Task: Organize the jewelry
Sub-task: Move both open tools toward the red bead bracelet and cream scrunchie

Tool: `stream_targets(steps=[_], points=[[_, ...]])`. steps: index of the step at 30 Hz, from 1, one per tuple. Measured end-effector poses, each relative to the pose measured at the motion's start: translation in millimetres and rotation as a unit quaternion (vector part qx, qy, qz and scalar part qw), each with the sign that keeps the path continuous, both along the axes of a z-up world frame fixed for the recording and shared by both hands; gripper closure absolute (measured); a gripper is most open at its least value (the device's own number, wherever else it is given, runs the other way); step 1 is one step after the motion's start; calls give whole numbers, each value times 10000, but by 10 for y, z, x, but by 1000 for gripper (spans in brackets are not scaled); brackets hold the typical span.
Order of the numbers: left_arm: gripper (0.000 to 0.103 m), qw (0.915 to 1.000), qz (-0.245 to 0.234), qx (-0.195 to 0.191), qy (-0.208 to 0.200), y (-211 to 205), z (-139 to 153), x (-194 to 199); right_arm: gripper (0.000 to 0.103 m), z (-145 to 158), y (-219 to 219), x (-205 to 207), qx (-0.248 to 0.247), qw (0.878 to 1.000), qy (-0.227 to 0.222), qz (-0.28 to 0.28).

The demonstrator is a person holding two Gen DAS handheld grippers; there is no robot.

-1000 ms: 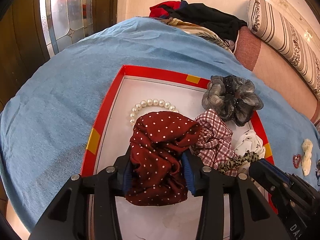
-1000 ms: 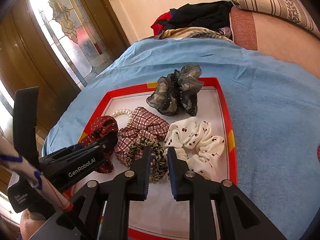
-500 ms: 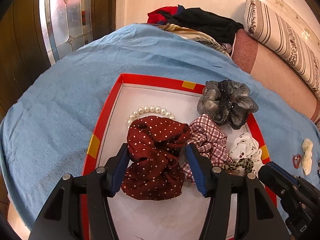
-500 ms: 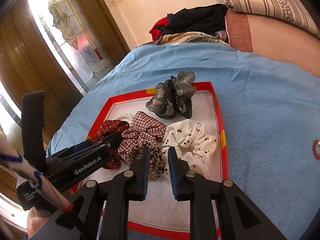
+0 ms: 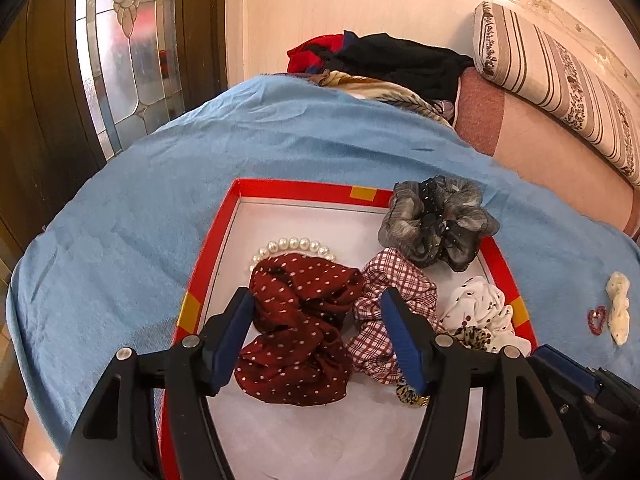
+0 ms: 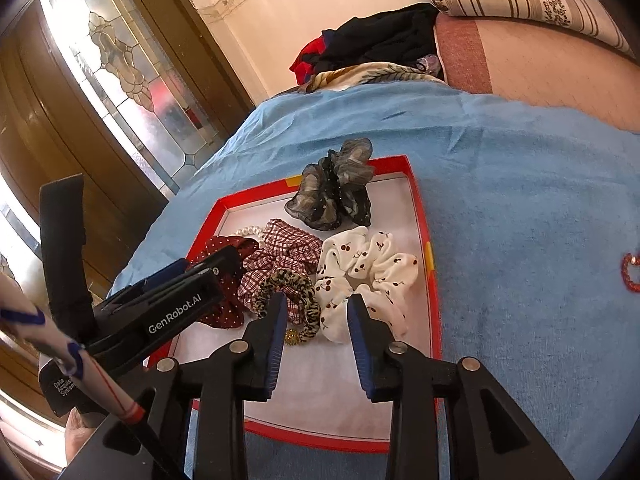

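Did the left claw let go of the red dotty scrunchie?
Yes. The left claw was shut on the red dotty scrunchie a second ago; now it is open and drawn back toward the near edge of the red tray, with the scrunchie lying loose inside.

We see a bed (image 5: 132, 216) under a blue blanket (image 5: 304, 140), a red tray (image 5: 208, 252) lying on it, a cream scrunchie (image 5: 618, 308) and red heart trinket (image 5: 596, 320) beside the tray, piled clothes (image 5: 384, 60) and a striped bolster (image 5: 560, 80) beyond.
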State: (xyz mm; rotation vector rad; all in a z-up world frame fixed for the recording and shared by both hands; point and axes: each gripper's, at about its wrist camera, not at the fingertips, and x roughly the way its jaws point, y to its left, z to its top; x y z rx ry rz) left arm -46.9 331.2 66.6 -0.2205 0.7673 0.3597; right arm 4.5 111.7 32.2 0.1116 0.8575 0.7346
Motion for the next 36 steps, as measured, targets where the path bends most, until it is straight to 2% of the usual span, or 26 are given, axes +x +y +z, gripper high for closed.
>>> stream_targets(steps=[6, 21, 28, 36], points=[[36, 10000, -5, -1, -81, -43, 40, 10, 64, 4, -39, 2, 18, 10000, 16, -2], [36, 9990, -272, 61, -343, -375, 142, 113, 62, 27, -372, 86, 131, 9997, 89, -190], [36, 9971, -572, 117, -478, -759, 188, 208, 58, 108, -811, 211, 200, 9986, 44, -485], [36, 9887, -1316, 402, -594, -1511, 217, 284, 56, 133, -1576, 384, 283, 9941, 102, -1037]])
